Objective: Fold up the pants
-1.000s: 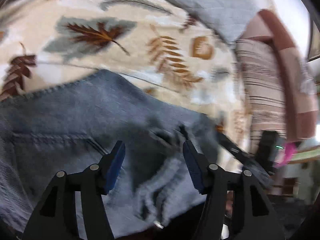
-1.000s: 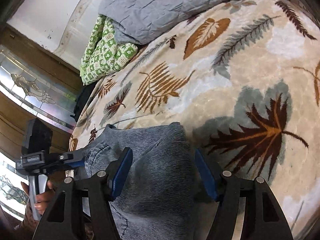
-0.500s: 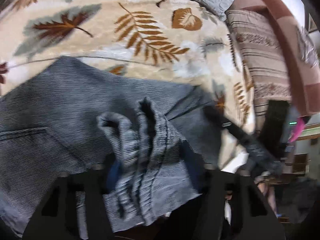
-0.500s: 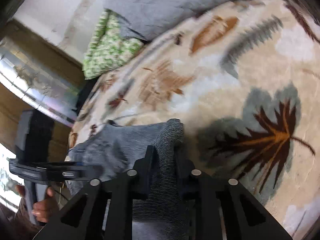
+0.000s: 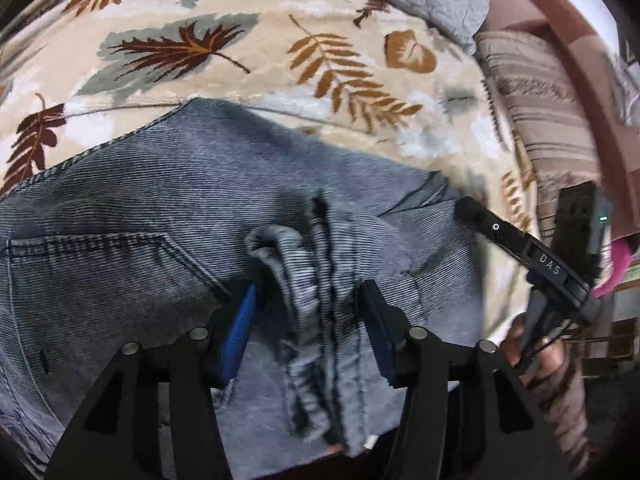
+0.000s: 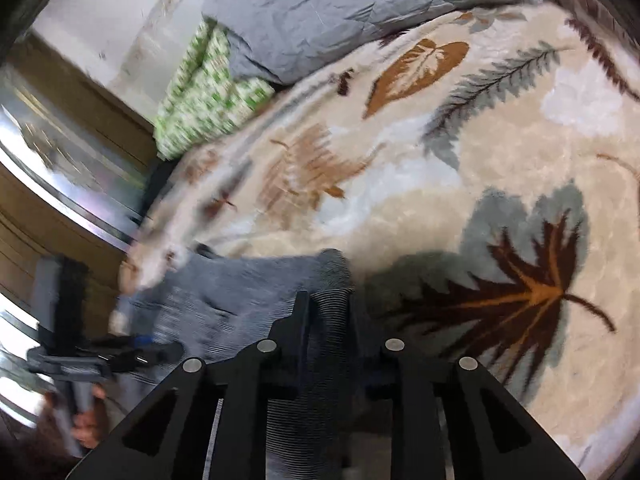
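A: How did the left gripper (image 5: 306, 304) stand?
B: Its jaws had just eased a little wider, yet a bunched ridge of the pants (image 5: 168, 216) stood pinched between the blue pads (image 5: 239, 330). The right gripper (image 6: 326, 312) had likewise loosened slightly while clamped on a fold of the same cloth.
A: And the pants themselves?
B: Grey-blue ribbed denim with a stitched pocket, lying on the leaf-patterned blanket (image 5: 280, 40), near its front edge, rumpled where gripped.
A: Anything unclear?
B: The nearest part of the pants was cut off behind the gripper frames, and the left side of the right wrist view was smeared.
A: Counts?
B: One pair of pants, two grippers, one grey quilt (image 6: 352, 8) and one green bundle (image 6: 204, 104) at the blanket's far edge.
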